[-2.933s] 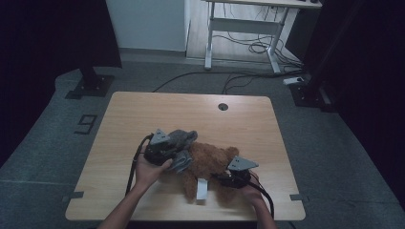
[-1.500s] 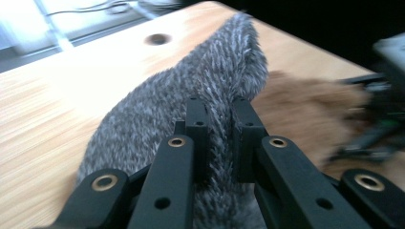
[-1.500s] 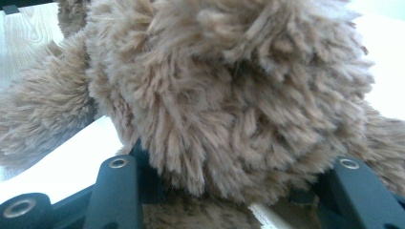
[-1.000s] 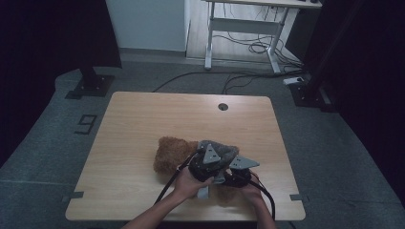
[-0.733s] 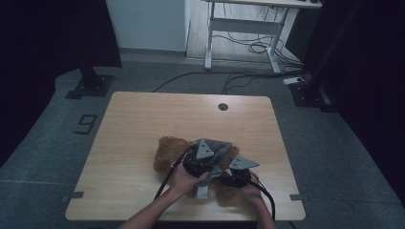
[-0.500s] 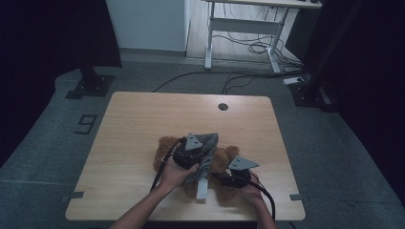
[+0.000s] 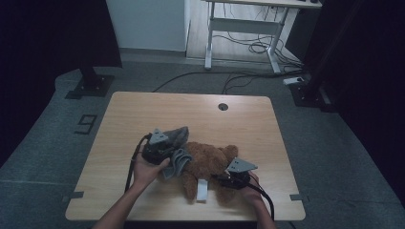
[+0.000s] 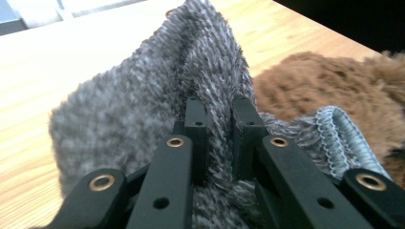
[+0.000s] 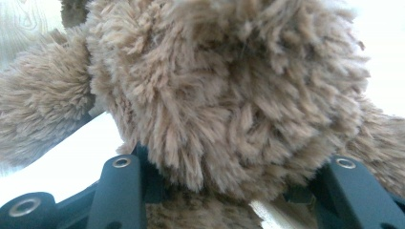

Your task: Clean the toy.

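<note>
While one brown teddy bear (image 7: 210,162) lies on the near half of the wooden table (image 7: 143,109), one grey knitted garment (image 7: 177,160) drapes against its left side. The left gripper (image 8: 217,119) has its jaws pinched tight on a fold of that garment, and the right gripper (image 7: 234,177) has its jaws spread around a furry limb of the bear. One white tag (image 7: 202,190) lies by the bear's near edge, and the fur hides the right jaw tips.

Left hand-held gripper (image 7: 165,145) holds grey cloth (image 7: 177,148) beside brown teddy bear (image 7: 210,162).
</note>
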`<action>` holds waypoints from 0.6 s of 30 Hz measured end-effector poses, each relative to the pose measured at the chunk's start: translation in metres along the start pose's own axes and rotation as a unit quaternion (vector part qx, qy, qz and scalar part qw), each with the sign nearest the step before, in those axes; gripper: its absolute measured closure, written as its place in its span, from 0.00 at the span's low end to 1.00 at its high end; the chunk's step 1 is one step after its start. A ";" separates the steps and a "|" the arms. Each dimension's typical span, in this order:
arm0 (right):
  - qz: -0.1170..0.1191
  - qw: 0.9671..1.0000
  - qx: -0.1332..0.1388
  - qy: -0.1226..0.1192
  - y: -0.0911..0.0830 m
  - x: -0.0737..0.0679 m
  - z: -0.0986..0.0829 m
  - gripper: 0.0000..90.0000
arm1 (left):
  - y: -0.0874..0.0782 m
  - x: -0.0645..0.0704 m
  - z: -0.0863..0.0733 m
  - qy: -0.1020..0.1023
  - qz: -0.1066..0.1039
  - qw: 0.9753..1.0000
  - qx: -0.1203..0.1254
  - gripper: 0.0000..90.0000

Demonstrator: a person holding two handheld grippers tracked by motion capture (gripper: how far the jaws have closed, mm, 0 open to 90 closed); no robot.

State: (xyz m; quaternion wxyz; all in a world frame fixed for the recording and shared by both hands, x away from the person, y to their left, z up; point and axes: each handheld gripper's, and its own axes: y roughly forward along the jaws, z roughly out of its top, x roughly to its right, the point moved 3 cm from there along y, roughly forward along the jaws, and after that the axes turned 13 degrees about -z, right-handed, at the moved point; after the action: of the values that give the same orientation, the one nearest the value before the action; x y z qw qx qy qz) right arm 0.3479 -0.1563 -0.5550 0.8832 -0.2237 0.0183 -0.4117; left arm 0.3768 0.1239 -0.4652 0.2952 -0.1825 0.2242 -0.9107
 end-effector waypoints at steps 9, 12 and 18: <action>0.000 1.000 0.000 0.000 0.000 0.000 0.000 0.52 | -0.025 -0.039 -0.036 -0.048 0.045 0.998 -0.014 0.89; 0.001 1.000 -0.001 0.006 0.000 0.001 -0.001 0.52 | -0.021 -0.048 -0.054 -0.063 0.048 0.996 -0.041 0.89; 0.002 1.000 -0.001 0.008 0.000 0.002 -0.001 0.52 | -0.020 -0.052 -0.060 -0.070 0.040 0.996 -0.047 0.89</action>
State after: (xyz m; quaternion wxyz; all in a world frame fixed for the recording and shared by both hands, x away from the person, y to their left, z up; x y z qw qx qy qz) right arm 0.3494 -0.1582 -0.5557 0.8838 -0.2209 0.0263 -0.4116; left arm 0.3787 0.1886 -0.5154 0.3375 -0.2507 0.2530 -0.8714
